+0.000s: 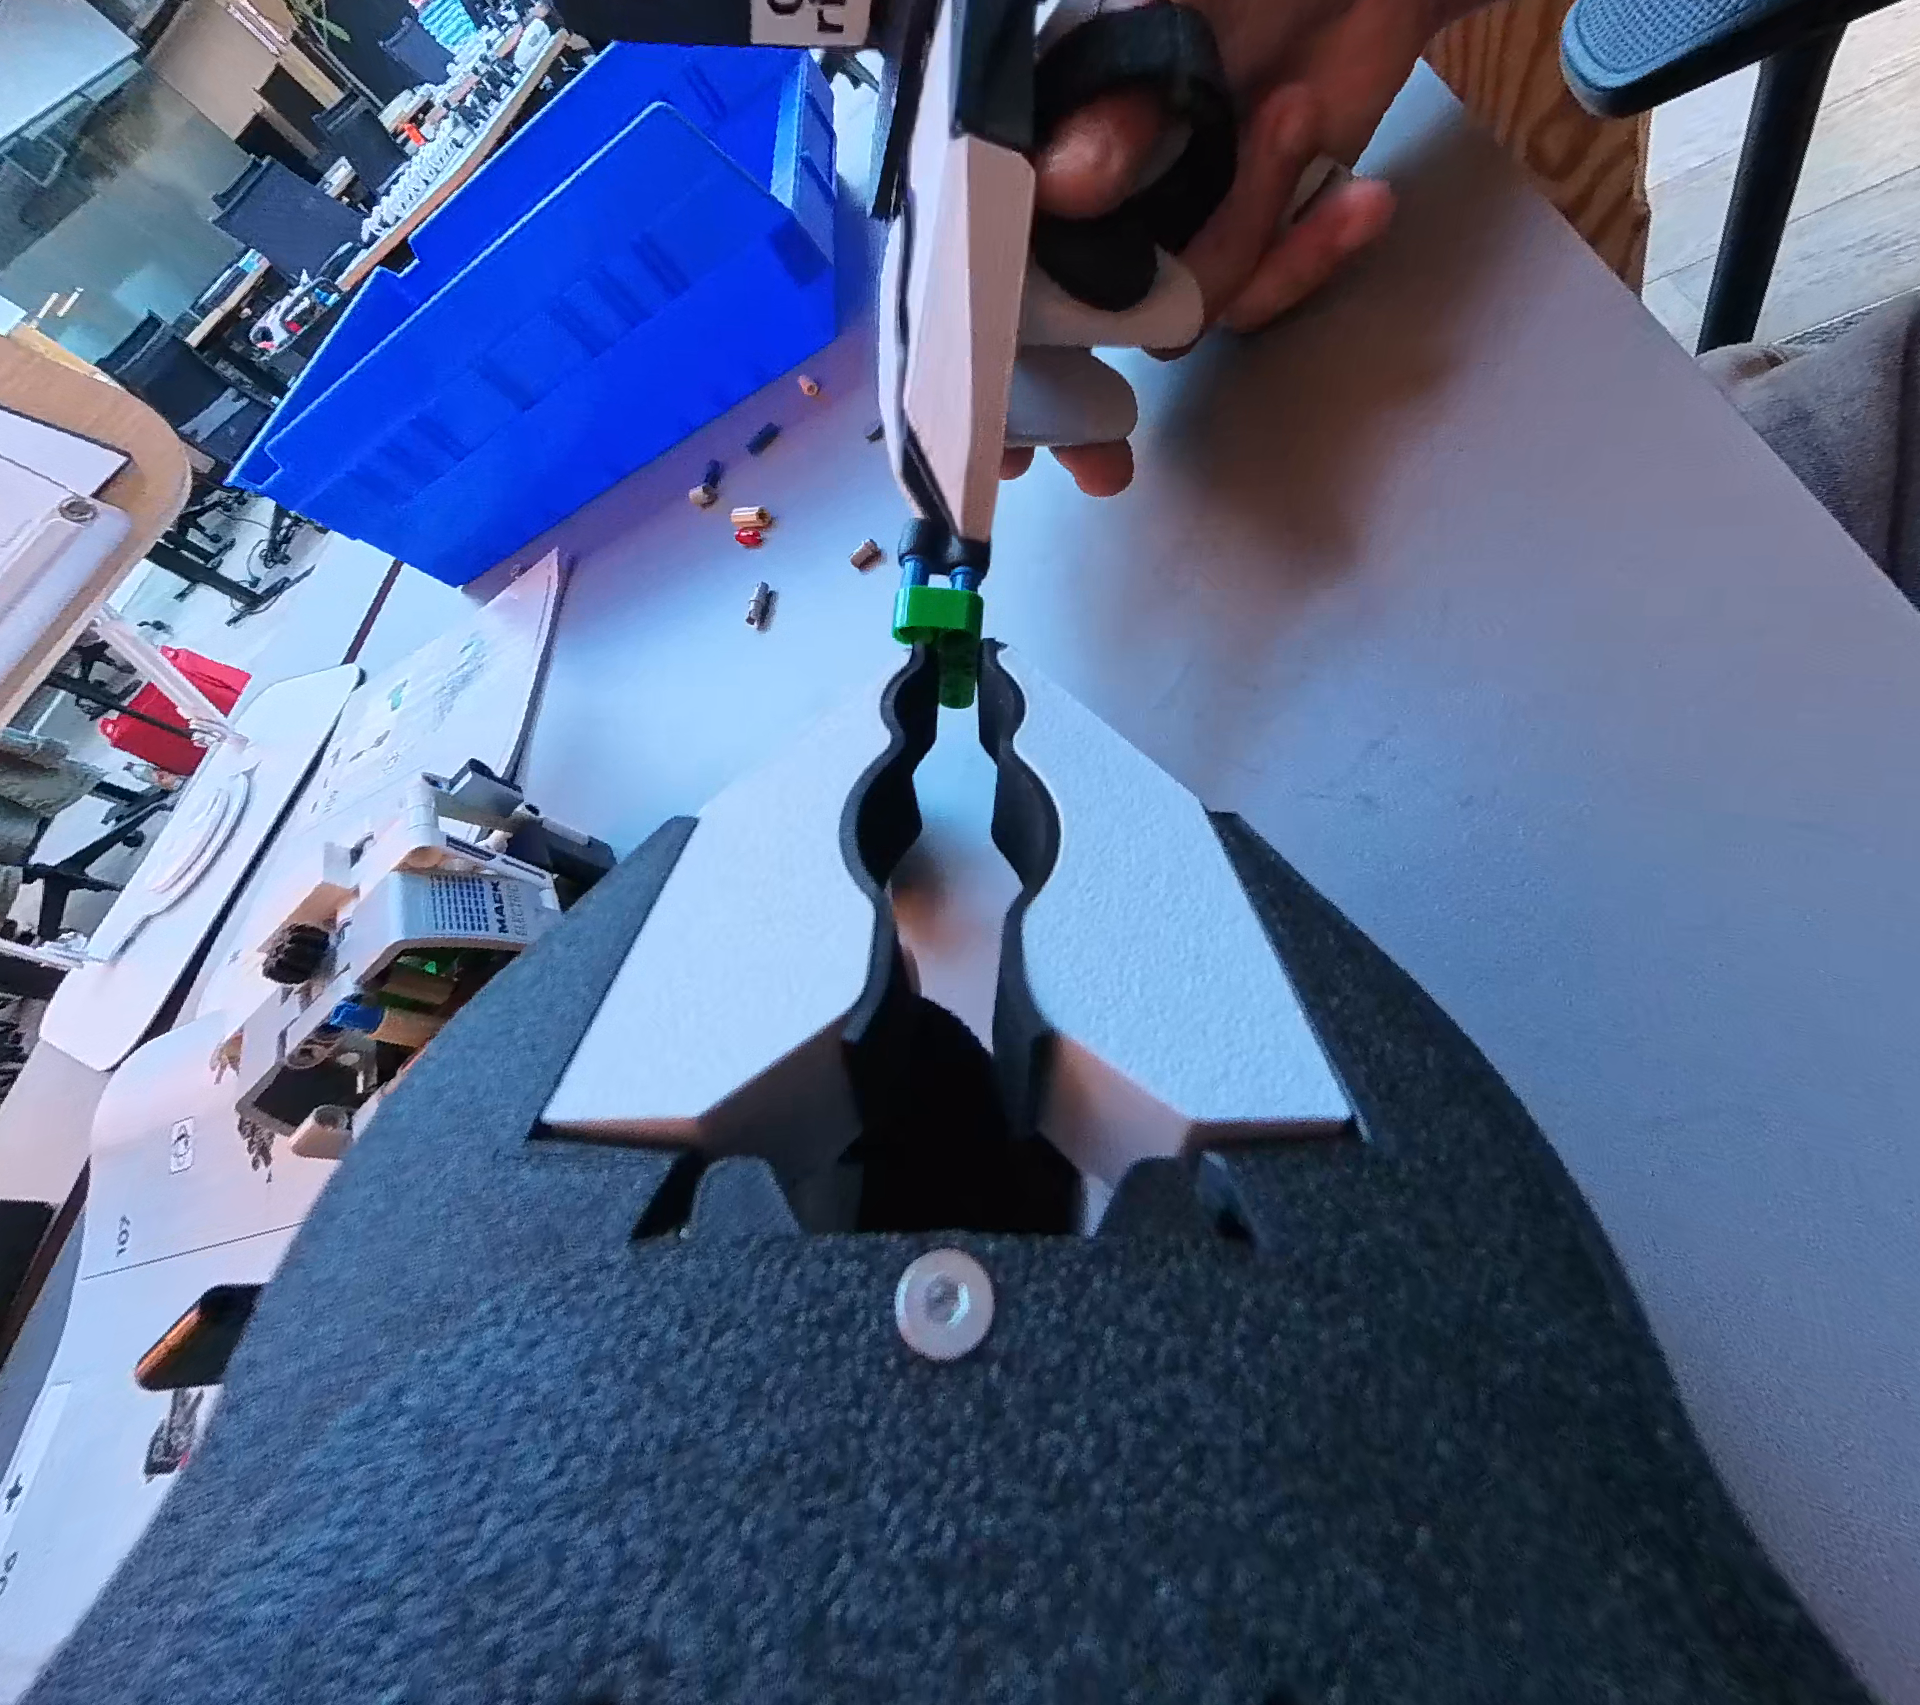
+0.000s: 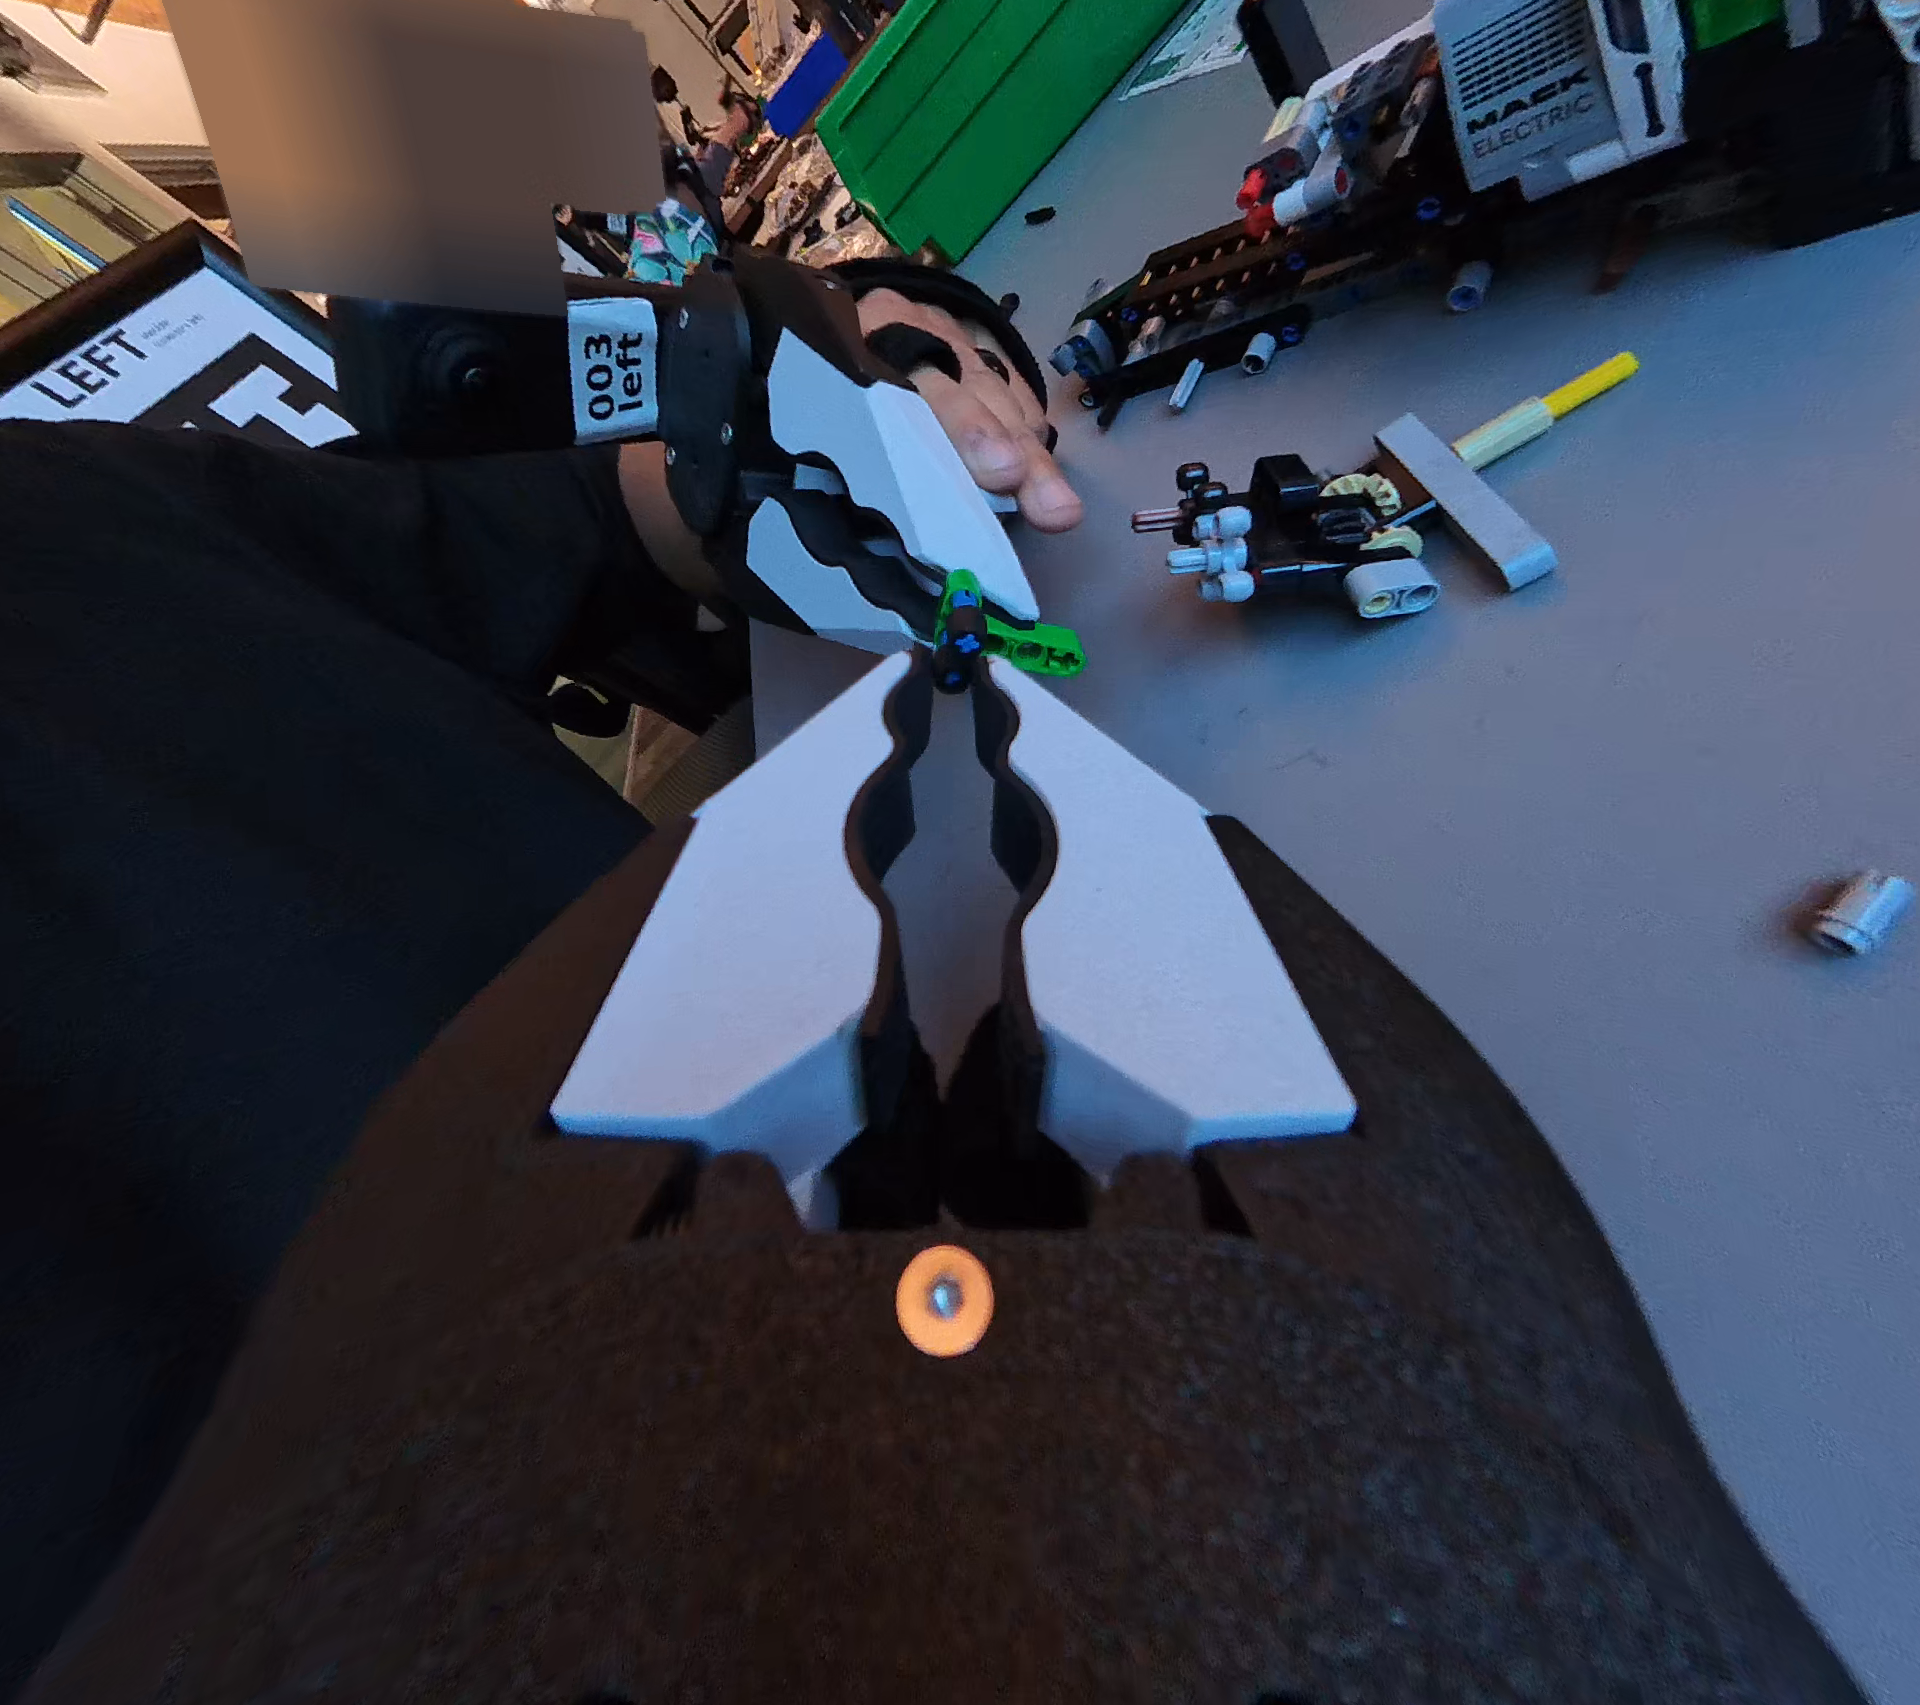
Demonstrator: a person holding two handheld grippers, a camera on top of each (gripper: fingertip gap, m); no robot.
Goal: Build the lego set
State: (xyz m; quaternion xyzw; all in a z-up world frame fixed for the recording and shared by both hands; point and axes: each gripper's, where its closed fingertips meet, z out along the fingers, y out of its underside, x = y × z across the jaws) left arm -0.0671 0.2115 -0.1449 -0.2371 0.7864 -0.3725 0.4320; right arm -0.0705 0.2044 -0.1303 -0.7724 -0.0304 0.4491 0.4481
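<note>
blue bin [image 1: 582,325]: tipped on the table [image 1: 1455,720], contents unseen. green bin [image 2: 1039,3]: likewise. left gripper [image 1: 951,668]: nipped on green lego piece [image 1: 940,627], held above the table. right gripper [image 2: 951,668]: tips pinched on black pin [image 2: 956,653] plugged into that piece.

The right gripper [image 2: 954,681] pointed forward, its white fingers [image 2: 1081,782] drawn close on a small black and blue pin piece [image 2: 958,656] at their tips. Just beyond the tips, the left gripper [image 2: 961,616] gripped a green beam [image 2: 1023,639] joined to that pin. To the right of the fingers, on the grey worktop [image 2: 1455,824], lay a small black gear assembly [image 2: 1299,538], and farther off a white truck model [image 2: 1621,34].
</note>
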